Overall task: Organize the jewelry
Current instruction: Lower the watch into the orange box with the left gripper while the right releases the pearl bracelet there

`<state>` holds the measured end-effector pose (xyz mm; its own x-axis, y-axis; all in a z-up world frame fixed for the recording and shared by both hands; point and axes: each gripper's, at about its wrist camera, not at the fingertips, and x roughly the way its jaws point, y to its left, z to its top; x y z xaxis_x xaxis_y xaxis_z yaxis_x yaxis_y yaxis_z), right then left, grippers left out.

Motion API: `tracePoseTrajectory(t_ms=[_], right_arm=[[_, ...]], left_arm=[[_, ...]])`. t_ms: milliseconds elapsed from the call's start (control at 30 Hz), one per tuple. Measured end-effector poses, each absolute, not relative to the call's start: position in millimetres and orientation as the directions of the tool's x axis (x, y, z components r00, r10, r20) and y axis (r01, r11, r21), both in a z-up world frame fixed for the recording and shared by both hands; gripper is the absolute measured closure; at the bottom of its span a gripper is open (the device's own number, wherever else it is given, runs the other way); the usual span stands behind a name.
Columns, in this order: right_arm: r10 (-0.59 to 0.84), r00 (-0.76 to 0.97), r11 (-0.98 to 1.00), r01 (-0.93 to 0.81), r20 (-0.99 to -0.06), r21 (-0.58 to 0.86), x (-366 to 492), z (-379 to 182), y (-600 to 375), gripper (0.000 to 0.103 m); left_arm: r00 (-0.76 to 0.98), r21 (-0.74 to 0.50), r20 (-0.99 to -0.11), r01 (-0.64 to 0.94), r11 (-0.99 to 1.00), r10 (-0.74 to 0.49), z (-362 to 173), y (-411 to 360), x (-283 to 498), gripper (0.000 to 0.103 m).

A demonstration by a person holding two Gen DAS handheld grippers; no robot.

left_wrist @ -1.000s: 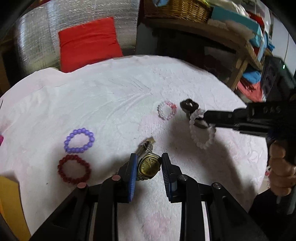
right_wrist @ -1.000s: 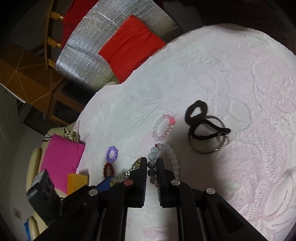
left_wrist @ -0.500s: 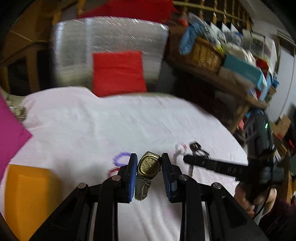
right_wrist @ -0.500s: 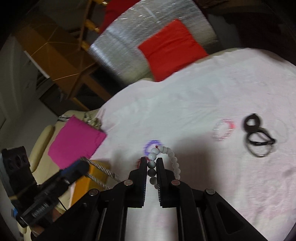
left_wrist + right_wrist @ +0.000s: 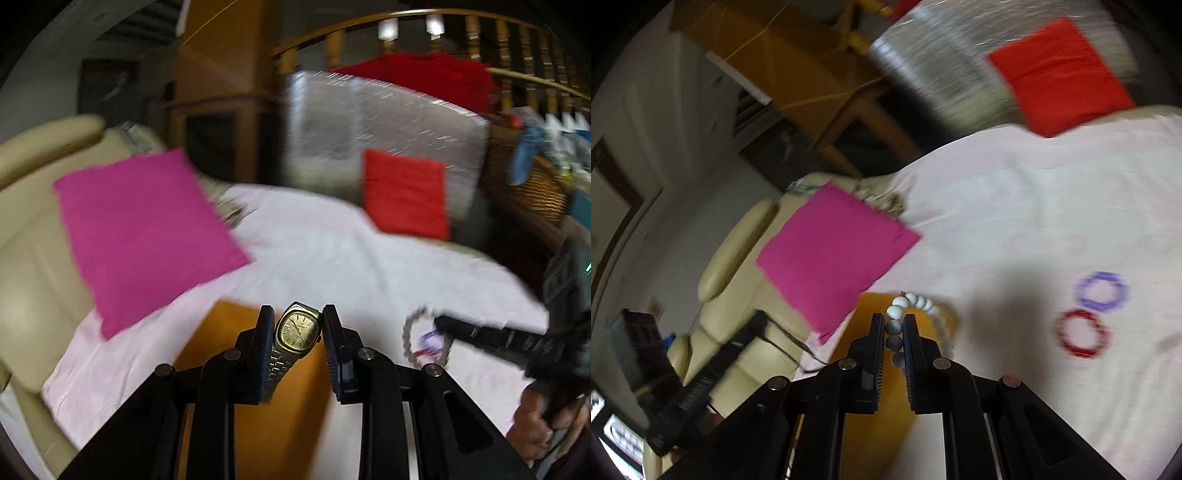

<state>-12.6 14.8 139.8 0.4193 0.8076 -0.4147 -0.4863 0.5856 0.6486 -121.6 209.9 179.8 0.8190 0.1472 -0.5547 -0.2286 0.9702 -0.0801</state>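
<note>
My left gripper (image 5: 297,325) is shut on a gold wristwatch (image 5: 297,329), held in the air above an orange box (image 5: 258,398) on the pale pink cloth. My right gripper (image 5: 894,325) is shut on a white bead bracelet (image 5: 925,306), also above the orange box (image 5: 871,417). In the left wrist view the right gripper (image 5: 439,323) reaches in from the right with the blurred white bracelet (image 5: 410,332) hanging at its tip. A purple bead bracelet (image 5: 1102,292) and a dark red bead bracelet (image 5: 1081,333) lie side by side on the cloth.
A magenta cushion (image 5: 144,229) lies at the cloth's left edge against a cream armchair (image 5: 29,236). A red cushion (image 5: 406,194) leans on a silver foil panel (image 5: 384,122) at the back. A wicker basket (image 5: 535,184) sits far right.
Both grippers have lifted off the table and swung left, carrying the watch and the white bracelet from the middle of the cloth to above the orange box.
</note>
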Motion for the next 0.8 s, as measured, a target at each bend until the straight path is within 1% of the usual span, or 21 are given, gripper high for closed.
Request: tracePoseTrajectory(t_ms=[100, 167, 200, 233, 300, 333, 367, 400, 467, 600, 700, 800], right_arm=[[0.828, 0.373, 0.560, -0.504, -0.419, 0.658, -10, 136, 58, 0.091], [0.820, 0.351, 0.573, -0.498, -0.453, 0.651, -9, 128, 81, 0.090], [0.810, 0.342, 0.587, -0.489, -0.477, 0.645, -8, 122, 90, 0.088], [0.795, 0.338, 0.607, -0.473, -0.505, 0.639, -7, 117, 94, 0.083], [0.783, 0.335, 0.622, -0.437, -0.524, 0.650, -3, 109, 89, 0.053], [0.786, 0.347, 0.618, -0.420, -0.511, 0.665, -3, 106, 79, 0.049], [0.781, 0.362, 0.624, -0.416, -0.509, 0.662, -3, 107, 71, 0.049], [0.767, 0.384, 0.641, -0.412, -0.514, 0.648, -4, 107, 59, 0.049], [0.738, 0.425, 0.672, -0.388, -0.524, 0.631, -6, 104, 27, 0.049], [0.669, 0.486, 0.733, -0.311, -0.562, 0.604, -10, 93, -43, 0.049], [0.624, 0.524, 0.762, -0.243, -0.580, 0.600, -18, 84, -98, 0.049], [0.592, 0.561, 0.767, -0.173, -0.579, 0.618, -23, 77, -152, 0.049]], left_arm=[[0.767, -0.089, -0.617, -0.291, 0.952, 0.177, 153, 231, -122, 0.075], [0.734, -0.089, -0.650, -0.331, 0.939, 0.198, 141, 241, -120, 0.075], [0.724, -0.095, -0.658, -0.353, 0.931, 0.208, 136, 245, -121, 0.073], [0.713, -0.104, -0.668, -0.374, 0.921, 0.214, 132, 250, -121, 0.070], [0.711, -0.105, -0.662, -0.400, 0.911, 0.236, 133, 253, -123, 0.056], [0.718, -0.097, -0.648, -0.410, 0.907, 0.255, 135, 251, -124, 0.052], [0.724, -0.093, -0.640, -0.407, 0.909, 0.258, 139, 244, -124, 0.047], [0.731, -0.089, -0.632, -0.398, 0.913, 0.257, 141, 237, -125, 0.046], [0.738, -0.066, -0.626, -0.372, 0.926, 0.252, 143, 225, -123, 0.046], [0.749, -0.009, -0.631, -0.268, 0.963, 0.203, 142, 181, -108, 0.046], [0.756, 0.031, -0.639, -0.153, 0.988, 0.137, 141, 132, -92, 0.046], [0.761, 0.035, -0.643, -0.078, 0.996, 0.082, 139, 93, -82, 0.046]])
